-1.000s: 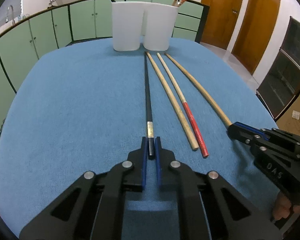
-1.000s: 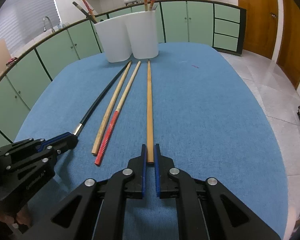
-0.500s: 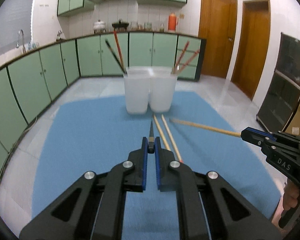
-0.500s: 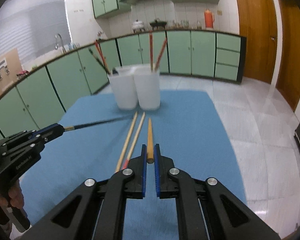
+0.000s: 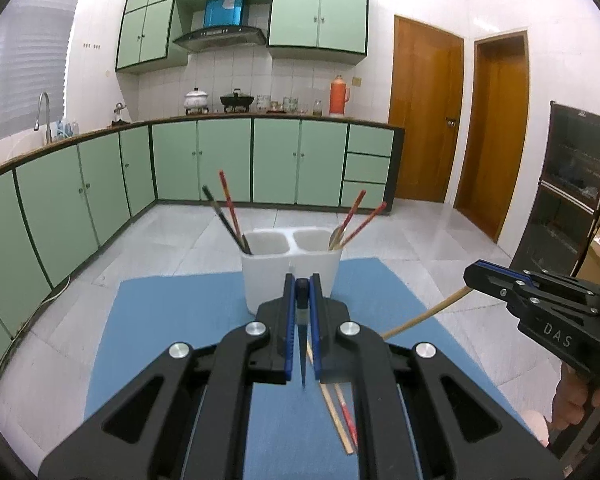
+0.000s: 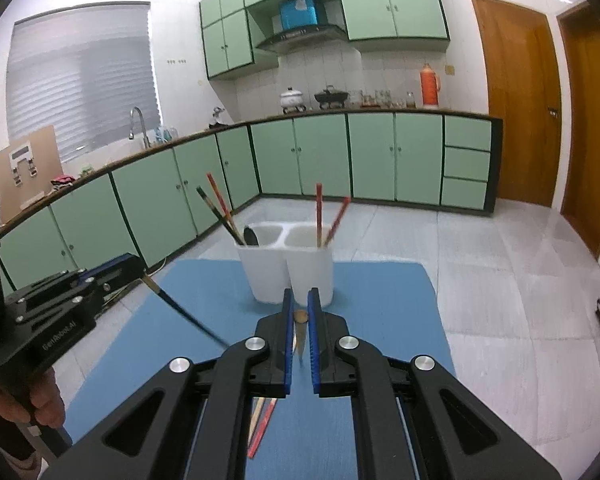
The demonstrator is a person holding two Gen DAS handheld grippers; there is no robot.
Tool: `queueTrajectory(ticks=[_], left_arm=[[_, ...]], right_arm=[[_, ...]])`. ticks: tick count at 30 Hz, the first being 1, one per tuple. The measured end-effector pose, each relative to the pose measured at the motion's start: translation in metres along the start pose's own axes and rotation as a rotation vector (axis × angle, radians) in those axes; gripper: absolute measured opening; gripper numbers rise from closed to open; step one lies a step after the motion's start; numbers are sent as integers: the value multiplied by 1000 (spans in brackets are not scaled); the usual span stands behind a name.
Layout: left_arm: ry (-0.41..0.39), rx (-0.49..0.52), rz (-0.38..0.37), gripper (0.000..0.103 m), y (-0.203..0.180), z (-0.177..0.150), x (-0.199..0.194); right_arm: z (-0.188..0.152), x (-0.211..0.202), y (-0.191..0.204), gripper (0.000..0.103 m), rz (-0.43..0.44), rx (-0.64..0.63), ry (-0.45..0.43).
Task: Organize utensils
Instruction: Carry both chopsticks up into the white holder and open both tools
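From the left wrist camera, the left gripper (image 5: pixel 302 292) is clamped on the thick end of a black chopstick (image 5: pixel 302 344), whose thin tip hangs down toward the near side between the blue pads. Straight beyond it, at the far end of the blue table mat (image 5: pixel 172 320), stands a white two-part holder (image 5: pixel 292 268). Its left compartment holds a black and a red chopstick, its right compartment two red ones and what looks like a spoon. On the mat under the gripper lie a plain wooden chopstick (image 5: pixel 332 412) and a red-ended chopstick (image 5: pixel 349 424), side by side. At the right the right gripper (image 5: pixel 474 276), held in a hand (image 5: pixel 580 400), pinches a light wooden chopstick (image 5: pixel 424 316) that slants down and to the left.

From the right wrist camera, the right gripper (image 6: pixel 299 308) is closed on the round end of the light wooden chopstick (image 6: pixel 300 334), which hangs down. The holder (image 6: pixel 288 276) stands just beyond it. At the left the left gripper (image 6: pixel 134 266) grips the black chopstick (image 6: pixel 184 314), which slants down to the right over the mat (image 6: pixel 380 320). The two loose chopsticks (image 6: pixel 262 424) lie near, below the fingers.
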State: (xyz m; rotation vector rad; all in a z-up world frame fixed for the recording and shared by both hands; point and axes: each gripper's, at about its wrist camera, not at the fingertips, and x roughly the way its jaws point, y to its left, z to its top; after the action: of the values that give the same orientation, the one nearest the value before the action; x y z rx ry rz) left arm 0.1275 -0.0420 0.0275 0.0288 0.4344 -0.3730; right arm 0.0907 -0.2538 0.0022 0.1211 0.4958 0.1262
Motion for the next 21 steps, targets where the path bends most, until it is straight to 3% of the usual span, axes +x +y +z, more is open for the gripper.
queueTrajectory(ticks=[13, 21], left_arm=[[-98, -10, -8, 6, 4, 46, -2], [-216, 0, 3, 6, 1, 95, -3]], right_arm=[[51, -7, 2, 7, 79, -29, -58], [99, -20, 5, 7, 104, -53, -167]])
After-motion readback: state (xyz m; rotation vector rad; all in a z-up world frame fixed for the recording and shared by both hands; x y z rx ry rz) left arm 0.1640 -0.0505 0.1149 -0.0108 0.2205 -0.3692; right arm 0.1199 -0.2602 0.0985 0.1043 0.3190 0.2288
